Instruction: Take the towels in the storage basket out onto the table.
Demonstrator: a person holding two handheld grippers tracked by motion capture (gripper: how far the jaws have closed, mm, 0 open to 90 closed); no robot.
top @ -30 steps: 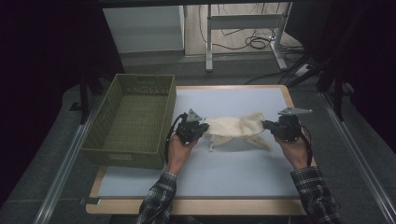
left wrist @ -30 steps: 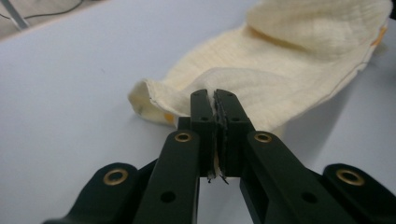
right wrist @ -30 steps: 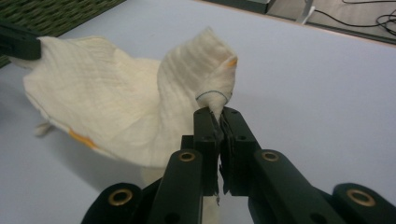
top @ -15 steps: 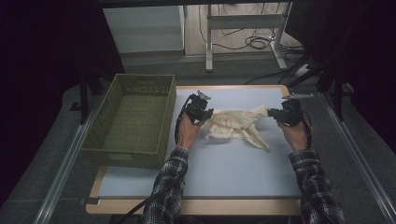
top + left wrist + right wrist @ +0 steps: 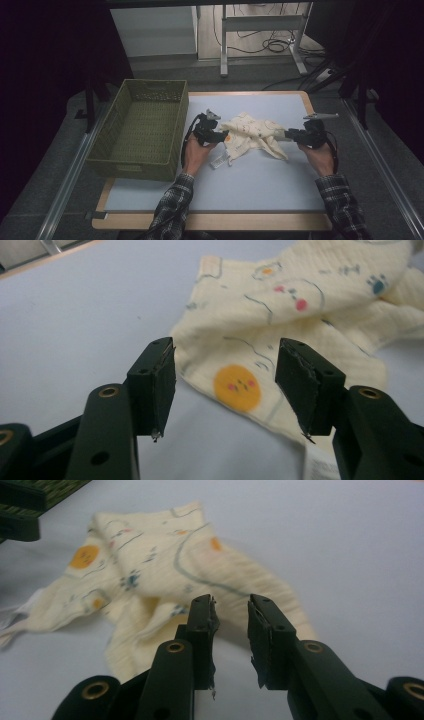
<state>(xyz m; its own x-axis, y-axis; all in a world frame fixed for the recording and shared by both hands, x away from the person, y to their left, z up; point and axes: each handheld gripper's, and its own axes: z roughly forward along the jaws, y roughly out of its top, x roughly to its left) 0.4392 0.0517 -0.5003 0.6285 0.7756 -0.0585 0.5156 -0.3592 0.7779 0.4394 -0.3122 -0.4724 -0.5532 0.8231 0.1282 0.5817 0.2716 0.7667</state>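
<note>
pale blue table (image 5: pixel 250 185) in a dark room — both grippers' jaws just opening, gripping nothing, cloth (image 5: pixel 250 135) between them.

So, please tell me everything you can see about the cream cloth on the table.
The cream cloth looks like soft, quilted cotton, printed with small motifs: an orange round face, paw prints and dots. It seems to be a small garment; a white label sticks out at its near edge. It lies crumpled and partly folded on the pale blue table, to the right of the green basket. Neither tool grips it: the left tool and the right tool have just been opening, one at each end.
</note>
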